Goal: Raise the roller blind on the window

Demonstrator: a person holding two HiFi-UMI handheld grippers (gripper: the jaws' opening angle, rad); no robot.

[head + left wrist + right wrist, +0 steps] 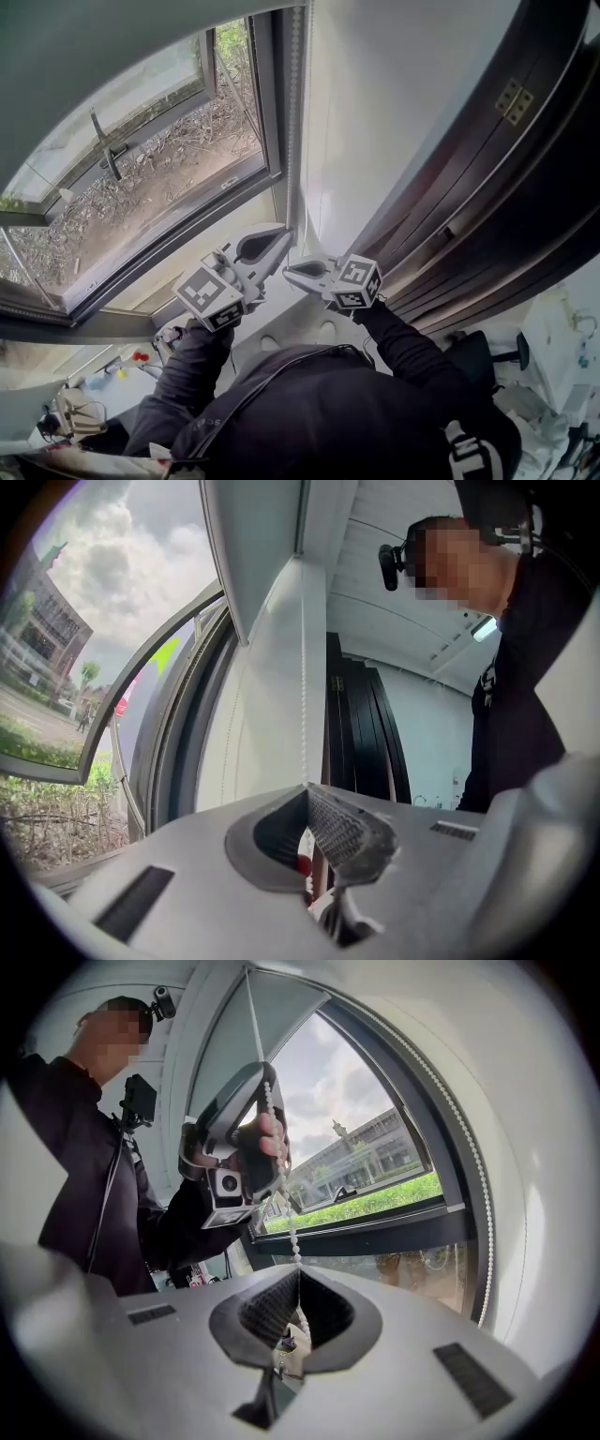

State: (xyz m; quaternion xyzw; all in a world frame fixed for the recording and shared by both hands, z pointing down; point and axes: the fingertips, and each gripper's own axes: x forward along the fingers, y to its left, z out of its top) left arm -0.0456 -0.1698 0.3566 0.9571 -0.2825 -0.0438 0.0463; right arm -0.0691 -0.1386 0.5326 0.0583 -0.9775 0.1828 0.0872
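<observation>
A white bead chain hangs down the right side of the window frame. My left gripper is shut on the chain, which rises straight up from its closed tips as a thin beaded line. Just below it, my right gripper is shut on the same strand. In the right gripper view the chain runs from the pinched jaws up to the left gripper. A second strand of the chain curves along the frame. The blind's fabric shows pale at the top.
The window's sash is swung open to the outside, with its handle on the glass. A dark panelled door stands close on the right. The white reveal wall lies between window and door. Clutter sits low at the left.
</observation>
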